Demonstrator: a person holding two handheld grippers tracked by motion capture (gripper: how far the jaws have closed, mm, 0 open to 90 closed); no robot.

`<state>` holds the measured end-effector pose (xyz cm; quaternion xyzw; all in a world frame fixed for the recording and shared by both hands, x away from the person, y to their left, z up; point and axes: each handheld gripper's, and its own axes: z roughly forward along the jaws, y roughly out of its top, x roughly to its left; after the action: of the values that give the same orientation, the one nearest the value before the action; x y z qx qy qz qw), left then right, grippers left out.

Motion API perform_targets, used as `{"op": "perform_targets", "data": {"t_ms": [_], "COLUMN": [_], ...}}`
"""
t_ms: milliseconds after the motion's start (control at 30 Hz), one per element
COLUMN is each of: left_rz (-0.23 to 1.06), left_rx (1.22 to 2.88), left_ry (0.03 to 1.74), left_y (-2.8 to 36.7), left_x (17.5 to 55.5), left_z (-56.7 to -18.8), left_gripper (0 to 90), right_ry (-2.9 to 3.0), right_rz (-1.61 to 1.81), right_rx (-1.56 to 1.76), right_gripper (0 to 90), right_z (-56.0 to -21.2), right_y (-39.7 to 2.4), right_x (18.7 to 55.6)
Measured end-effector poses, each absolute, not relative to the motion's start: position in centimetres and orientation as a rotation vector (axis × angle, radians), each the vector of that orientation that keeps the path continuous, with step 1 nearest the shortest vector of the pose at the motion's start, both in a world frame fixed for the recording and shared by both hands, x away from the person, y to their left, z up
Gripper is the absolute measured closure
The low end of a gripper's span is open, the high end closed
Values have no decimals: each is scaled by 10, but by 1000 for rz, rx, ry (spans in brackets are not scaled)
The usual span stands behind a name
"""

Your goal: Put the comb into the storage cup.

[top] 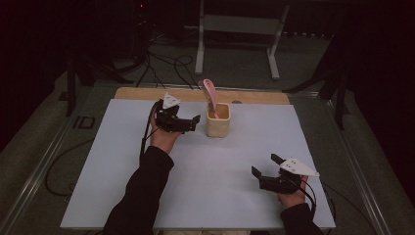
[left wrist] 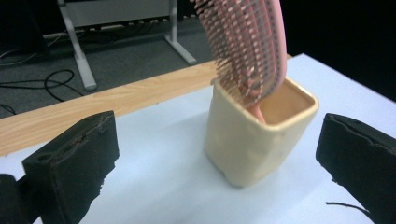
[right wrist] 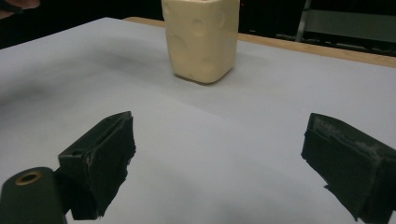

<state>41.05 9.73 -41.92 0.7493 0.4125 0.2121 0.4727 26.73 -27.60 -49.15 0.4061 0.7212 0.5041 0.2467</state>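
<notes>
Cream cup [left wrist: 254, 140] stands just beyond left gripper's [left wrist: 217, 154] wide-open, empty jaws.

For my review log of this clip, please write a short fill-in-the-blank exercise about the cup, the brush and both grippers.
1. The pink hairbrush stands in the cream ____, bristle end up.
2. The left gripper is beside the cup, its jaws ____.
3. The right gripper, open too, holds ____.
4. The cup stands on the white ____, near the wooden strip.

Missing words: cup; open; nothing; sheet
</notes>
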Motion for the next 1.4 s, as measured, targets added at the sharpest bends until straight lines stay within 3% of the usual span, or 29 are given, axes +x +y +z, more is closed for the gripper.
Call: {"op": "perform_targets", "data": {"t_ms": [367, 1400], "left_rz": [483, 532], "left_rx": [1852, 1809], "left_ry": [965, 967], "left_y": [124, 218], "left_x": [382, 289], "left_z": [-428, -481], "left_gripper": [0, 0], "right_ry": [1966, 1959], "right_rz": [1380, 1415], "right_rx": [1108, 1085], "right_gripper": [91, 91], "right_z": [-492, -489], "right_y": [-275, -277], "right_x": [267, 265]}}
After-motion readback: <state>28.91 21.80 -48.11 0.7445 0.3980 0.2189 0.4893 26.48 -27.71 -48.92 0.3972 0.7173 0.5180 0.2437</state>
